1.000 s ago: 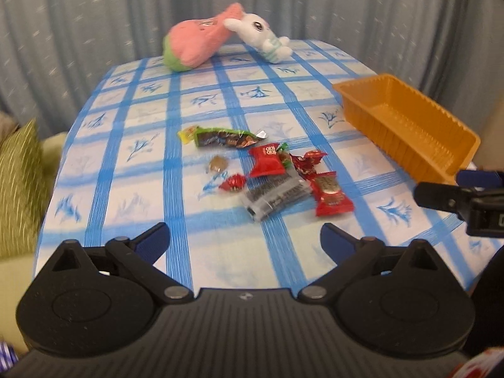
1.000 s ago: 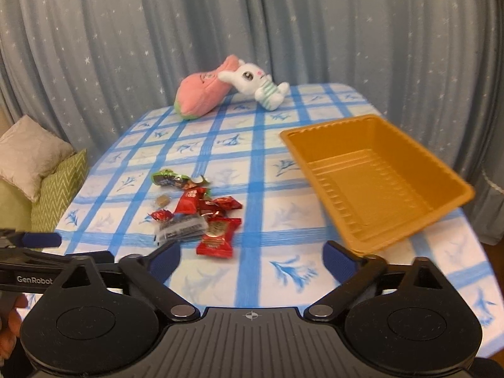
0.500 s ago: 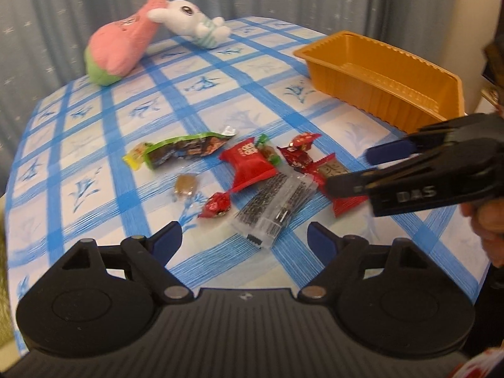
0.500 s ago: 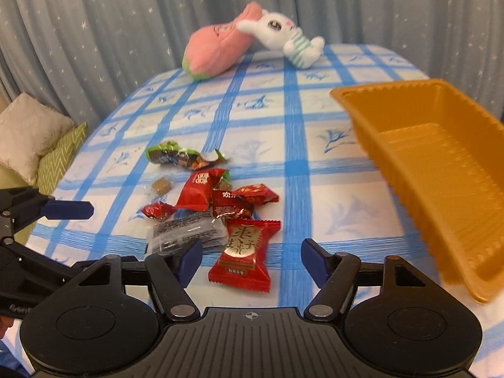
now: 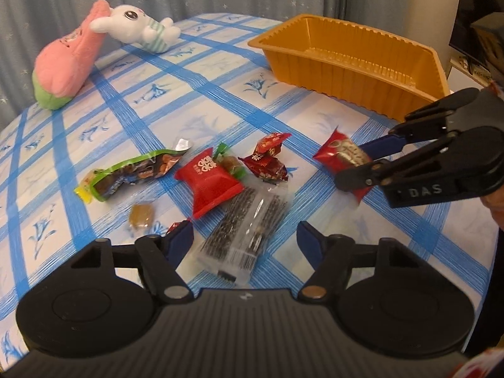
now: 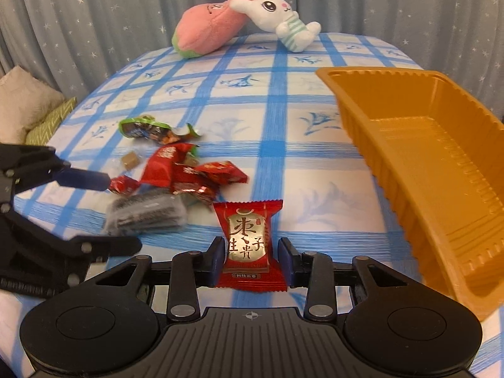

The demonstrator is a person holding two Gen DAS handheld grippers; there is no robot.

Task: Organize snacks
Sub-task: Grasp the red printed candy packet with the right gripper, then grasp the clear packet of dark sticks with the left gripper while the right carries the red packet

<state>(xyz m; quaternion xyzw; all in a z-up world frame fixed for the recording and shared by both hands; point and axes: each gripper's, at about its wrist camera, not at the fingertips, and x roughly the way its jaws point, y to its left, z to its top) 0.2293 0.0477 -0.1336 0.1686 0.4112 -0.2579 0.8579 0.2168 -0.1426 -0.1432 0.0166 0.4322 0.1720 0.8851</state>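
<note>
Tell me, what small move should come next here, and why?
Probably lift the red candy packet and carry it right to the orange tray. The right tongs are shut on it, the tray holds nothing, and other snacks lie on the table.

Right gripper [image 6: 252, 256] fingers pinched together, left gripper [image 5: 245, 239] fingers spread.

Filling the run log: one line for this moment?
right gripper: shut on red date candy | left gripper: open over clear sesame pack | orange tray: empty
</note>
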